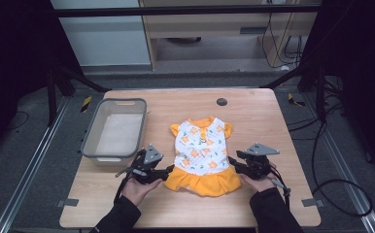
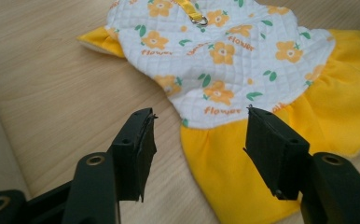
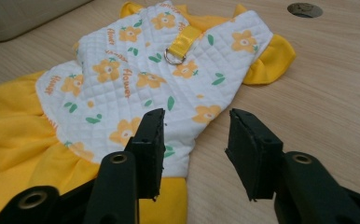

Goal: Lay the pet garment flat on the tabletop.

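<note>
At the far left of the wooden table [image 1: 253, 104] sits a grey plastic basin [image 1: 90, 138], its long side running away from the person, with a pale bottom and nothing readable on it. Just near and to the right of it is the left gripper [image 1: 167, 173], held in the person's left hand [image 1: 138, 189]; its jaws stand apart with nothing between them, and in the left gripper view they hang just above the table and the yellow skirt edge without pressing on either.

In the middle of the table, between the two grippers, lies a small dress [image 1: 203, 154], spread flat with its neck toward the far side and its skirt toward the person. The top is white quilted cloth printed with orange flowers and green leaves, and the word "flower" is printed over and over in orange lettering, clear in both gripper views. The short sleeves, collar and gathered skirt are plain yellow. A yellow strap with a small metal ring [image 3: 173, 57] runs down the back near the neck.

To the right of the skirt is the right gripper [image 1: 232, 162], in the person's right hand [image 1: 259, 182]. Its jaws are likewise parted and empty, one over the dress's white side edge, the other over bare wood.

Far off, a dark round cable hole [image 1: 221, 102] sits in the tabletop.
</note>
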A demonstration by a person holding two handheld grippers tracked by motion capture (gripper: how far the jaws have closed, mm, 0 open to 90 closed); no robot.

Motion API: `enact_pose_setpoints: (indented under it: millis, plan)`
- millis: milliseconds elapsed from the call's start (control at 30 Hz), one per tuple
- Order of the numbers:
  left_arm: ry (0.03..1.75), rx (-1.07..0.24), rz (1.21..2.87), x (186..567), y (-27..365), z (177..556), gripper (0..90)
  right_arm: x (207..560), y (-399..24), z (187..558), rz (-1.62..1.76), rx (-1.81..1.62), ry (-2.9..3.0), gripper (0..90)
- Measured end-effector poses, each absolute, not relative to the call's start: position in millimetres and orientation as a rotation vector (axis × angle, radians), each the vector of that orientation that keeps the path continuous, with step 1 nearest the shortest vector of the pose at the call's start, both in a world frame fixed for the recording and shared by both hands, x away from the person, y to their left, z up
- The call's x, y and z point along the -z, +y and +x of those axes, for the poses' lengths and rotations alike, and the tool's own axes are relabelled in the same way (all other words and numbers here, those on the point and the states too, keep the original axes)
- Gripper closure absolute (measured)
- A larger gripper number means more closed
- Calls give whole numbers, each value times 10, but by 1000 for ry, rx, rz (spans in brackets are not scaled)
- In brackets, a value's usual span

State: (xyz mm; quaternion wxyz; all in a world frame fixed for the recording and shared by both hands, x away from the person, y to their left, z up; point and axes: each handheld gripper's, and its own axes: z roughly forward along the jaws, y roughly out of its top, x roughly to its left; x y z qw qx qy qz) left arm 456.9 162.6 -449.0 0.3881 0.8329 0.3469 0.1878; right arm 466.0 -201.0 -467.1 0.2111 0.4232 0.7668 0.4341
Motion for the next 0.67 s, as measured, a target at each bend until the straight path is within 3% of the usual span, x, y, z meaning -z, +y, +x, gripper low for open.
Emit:
enact_pose_setpoints:
  millis: [400,667]
  plan:
    - [925,-443,2057,4569,2027,4236,364,4703,-2247,4389,1234,-1203,2095,316]
    - [989,-456,2050,4641,2275,4111,337,4770,-2501,4334,1324,-1184,2020,249]
